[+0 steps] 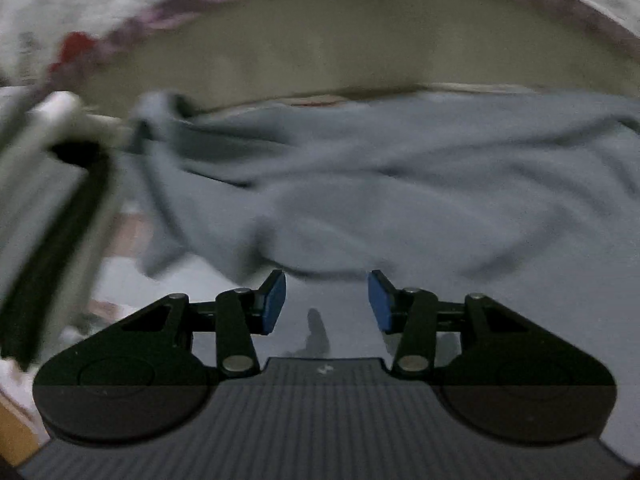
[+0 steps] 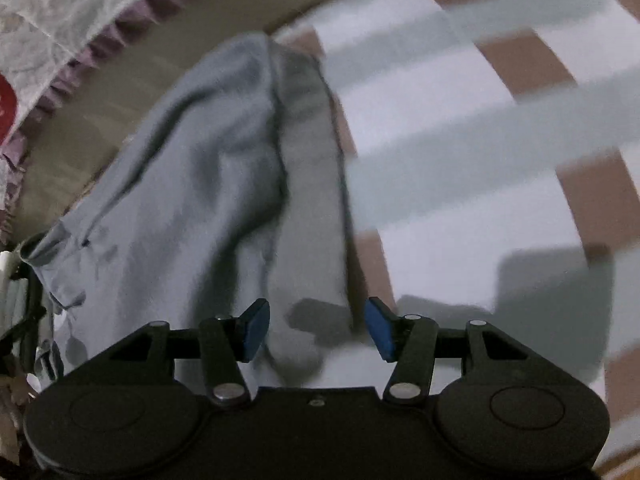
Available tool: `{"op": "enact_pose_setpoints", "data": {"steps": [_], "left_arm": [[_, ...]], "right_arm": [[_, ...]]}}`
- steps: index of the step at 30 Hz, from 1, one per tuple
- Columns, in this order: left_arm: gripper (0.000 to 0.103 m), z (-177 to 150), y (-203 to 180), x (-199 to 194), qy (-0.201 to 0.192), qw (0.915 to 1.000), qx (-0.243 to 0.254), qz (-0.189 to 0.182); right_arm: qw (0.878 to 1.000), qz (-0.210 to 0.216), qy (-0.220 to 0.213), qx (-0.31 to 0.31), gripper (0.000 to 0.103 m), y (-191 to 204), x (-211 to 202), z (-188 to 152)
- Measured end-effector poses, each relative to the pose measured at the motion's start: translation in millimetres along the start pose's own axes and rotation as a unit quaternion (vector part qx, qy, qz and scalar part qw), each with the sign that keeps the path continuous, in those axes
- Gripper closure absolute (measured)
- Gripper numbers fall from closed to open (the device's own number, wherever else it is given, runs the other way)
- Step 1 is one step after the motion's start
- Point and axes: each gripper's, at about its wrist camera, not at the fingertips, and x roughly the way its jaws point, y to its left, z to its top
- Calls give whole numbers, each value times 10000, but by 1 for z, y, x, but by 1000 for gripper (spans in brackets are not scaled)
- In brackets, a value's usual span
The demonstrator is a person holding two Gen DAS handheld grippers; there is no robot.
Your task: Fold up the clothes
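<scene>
A grey-blue garment (image 1: 400,184) lies crumpled on the bed, wrinkled and partly bunched. In the right wrist view the same garment (image 2: 192,184) runs from upper middle down to the fingers. My left gripper (image 1: 326,300) is open and empty, just short of the garment's near edge. My right gripper (image 2: 316,328) is open, with the garment's lower right corner lying between and under its blue pads (image 2: 378,330). The other gripper's body (image 1: 60,200) shows blurred at the left of the left wrist view, touching the garment's corner.
The bedsheet (image 2: 460,128) has white, pale green and brown checks. A floral quilt with a purple ruffle (image 2: 80,32) lies at the back left. A beige wall or headboard (image 1: 340,48) stands behind the garment. A wooden edge (image 1: 12,436) shows at bottom left.
</scene>
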Motion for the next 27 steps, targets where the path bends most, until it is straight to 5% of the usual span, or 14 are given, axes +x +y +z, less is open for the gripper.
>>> {"op": "enact_pose_setpoints", "data": {"steps": [3, 7, 11, 12, 13, 14, 16, 17, 19, 22, 27], "left_arm": [[53, -18, -27, -10, 24, 9984, 404, -385], [51, -35, -44, -5, 16, 9954, 935, -213], [51, -41, -37, 10, 134, 9966, 797, -180], [51, -42, -33, 13, 163, 9971, 702, -224], [51, -41, -29, 19, 210, 9975, 616, -260], [52, -43, -26, 21, 242, 9980, 544, -208], [64, -48, -24, 25, 294, 9981, 534, 87], [85, -52, -25, 27, 444, 9963, 684, 282], [96, -61, -24, 27, 649, 9919, 916, 597], [99, -76, -20, 29, 817, 9874, 1117, 766], [99, -87, -4, 34, 1118, 9879, 847, 659]], "right_arm": [[9976, 558, 181, 357, 44, -10, 8, -20], [9882, 1240, 402, 803, 39, -19, 22, -41], [9859, 1390, 397, 848, 38, -7, 44, -44], [9889, 1329, 217, 630, 43, 1, 44, -40], [9912, 1263, 32, 406, 69, 8, 44, -36], [9925, 1197, -154, 182, 85, 16, 44, -33], [9915, 1049, -708, -289, 88, 34, 29, -30], [9880, 967, -1082, -536, 89, 45, 13, -30], [9737, 173, -1842, -1327, 96, 77, -35, -51], [9130, -1821, -2711, -2444, 96, 117, -80, -93], [9321, -2668, -1835, -1622, 95, 65, -37, -76]]}}
